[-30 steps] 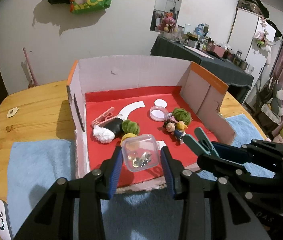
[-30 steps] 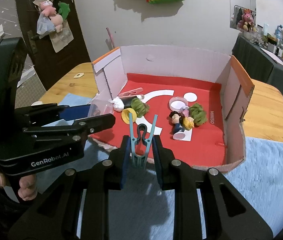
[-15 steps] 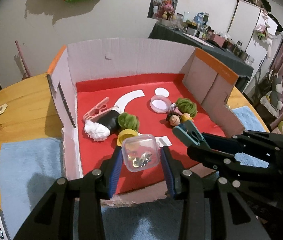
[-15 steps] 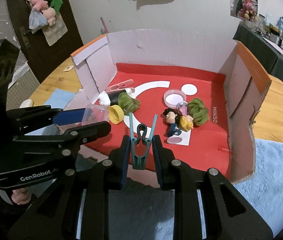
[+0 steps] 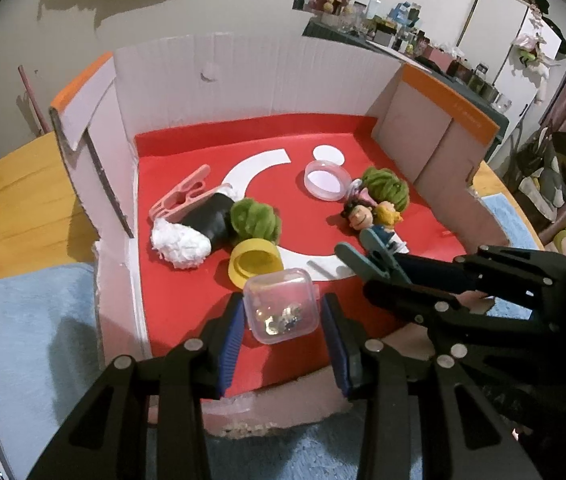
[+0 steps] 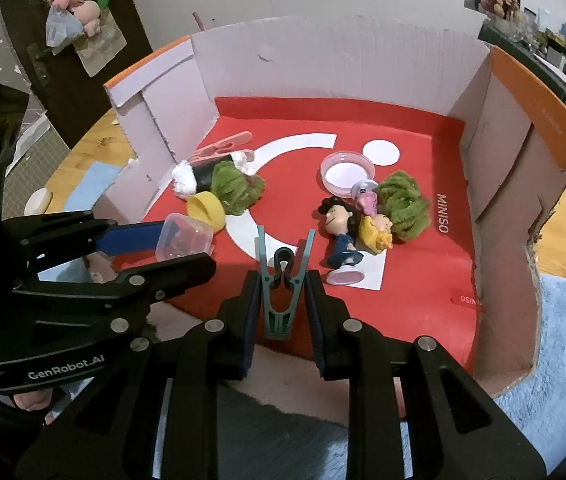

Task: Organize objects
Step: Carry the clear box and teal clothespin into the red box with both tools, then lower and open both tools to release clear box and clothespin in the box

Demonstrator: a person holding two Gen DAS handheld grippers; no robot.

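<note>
My left gripper (image 5: 281, 309) is shut on a small clear plastic case (image 5: 279, 294) with tiny metal bits inside, held over the front of the red floor of a cardboard box (image 5: 243, 76). From the right wrist view this case (image 6: 183, 238) hangs just in front of a yellow cap (image 6: 205, 208). My right gripper (image 6: 283, 282) is shut on a teal clothespin (image 6: 279, 308) with its prongs pointing up, above the box's front edge. In the left wrist view the teal clothespin (image 5: 367, 254) sits close to two small figurines (image 5: 371, 220).
On the red floor lie a pink clothespin (image 5: 181, 198), a black-and-white roll (image 5: 195, 232), two green pompoms (image 5: 255, 220), a round clear lid (image 5: 325, 180) and the yellow cap (image 5: 257, 262). Blue towels (image 5: 39, 328) flank the box on a wooden table (image 5: 15, 184).
Both grippers have come forward and lower, from before the box's front edge to over its red floor. Each keeps its hold: the clear case on the left, the teal clothespin on the right.
</note>
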